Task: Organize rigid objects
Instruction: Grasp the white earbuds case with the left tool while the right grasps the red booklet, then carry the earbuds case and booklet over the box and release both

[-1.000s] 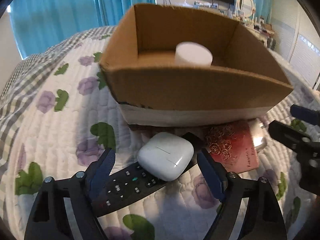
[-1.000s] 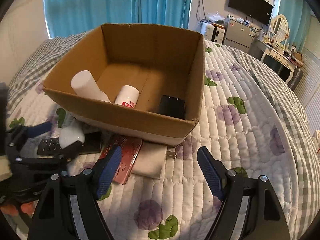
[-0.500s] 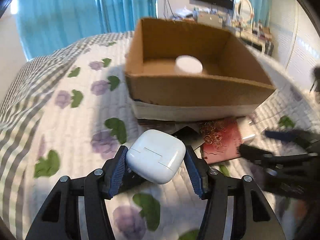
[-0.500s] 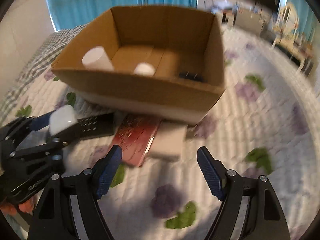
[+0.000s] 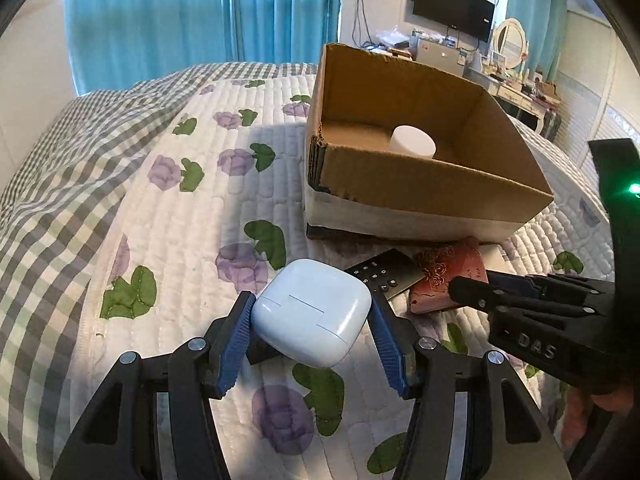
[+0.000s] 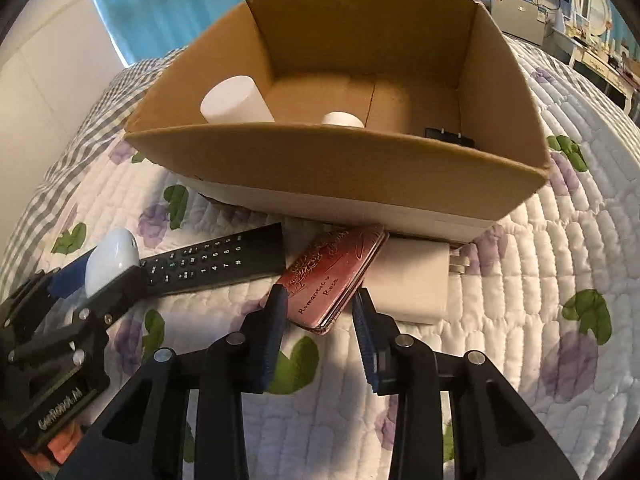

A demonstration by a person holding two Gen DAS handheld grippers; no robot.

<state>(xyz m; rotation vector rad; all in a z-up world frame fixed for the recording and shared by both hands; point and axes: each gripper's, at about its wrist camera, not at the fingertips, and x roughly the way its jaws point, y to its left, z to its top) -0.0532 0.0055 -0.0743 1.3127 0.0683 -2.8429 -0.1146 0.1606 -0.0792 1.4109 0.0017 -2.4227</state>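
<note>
My left gripper is shut on a white earbud case, held just above the quilt; it also shows in the right wrist view. My right gripper has its jaws closed in around the near end of a red tin case, which lies on the quilt; I cannot tell if the pads touch it. A black remote lies left of the tin, a white charger right of it. The open cardboard box behind them holds two white cylinders and a black adapter.
Everything lies on a bed with a white quilt with purple flowers. A grey checked blanket covers its left side. Blue curtains and a dresser with a TV stand behind.
My left gripper closed on the earbud case and lifted it off the remote. My right gripper moved forward and down, and its jaws narrowed around the red tin.
</note>
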